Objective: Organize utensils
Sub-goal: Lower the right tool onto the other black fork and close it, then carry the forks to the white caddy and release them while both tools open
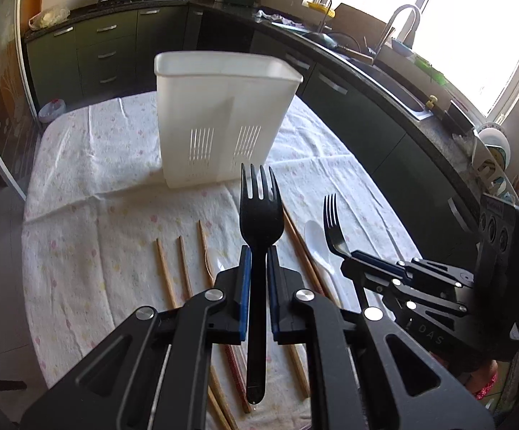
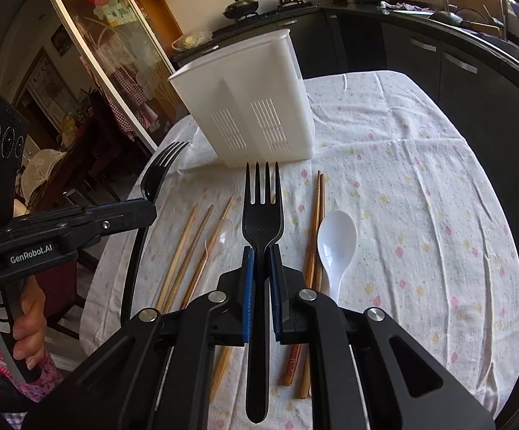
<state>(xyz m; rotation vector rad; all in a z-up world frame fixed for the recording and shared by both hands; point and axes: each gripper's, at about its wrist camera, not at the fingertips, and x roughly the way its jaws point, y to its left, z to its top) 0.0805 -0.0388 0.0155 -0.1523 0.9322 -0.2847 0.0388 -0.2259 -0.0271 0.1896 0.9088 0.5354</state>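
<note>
Covering the whole table, a flowered cloth (image 2: 420,186) carries everything the task needs. At its far side stands the white utensil holder (image 1: 220,114), upright, slotted near the base and seemingly split into two compartments; its mouth faces away, so what lies inside cannot be told. Nearer lie the wooden chopsticks (image 2: 187,251) in loose groups, with a white spoon (image 2: 334,247) just beside one pair and a clear spoon (image 1: 213,262) barely visible among the others.

The left gripper (image 1: 258,279) is clamped on a black fork (image 1: 259,222), tines up and forward, handle hanging below the pads. The right gripper (image 2: 262,279) grips a second black fork (image 2: 262,215) the same way, clear of the cloth.

The step in hand looks like carrying both forks to the holder. To do it well, each fork should probably be brought over the rim one at a time, so the two grippers do not crowd each other, then tipped handle-down into the same compartment and released only once the handle is well inside. Nudging the light holder could tip it.
</note>
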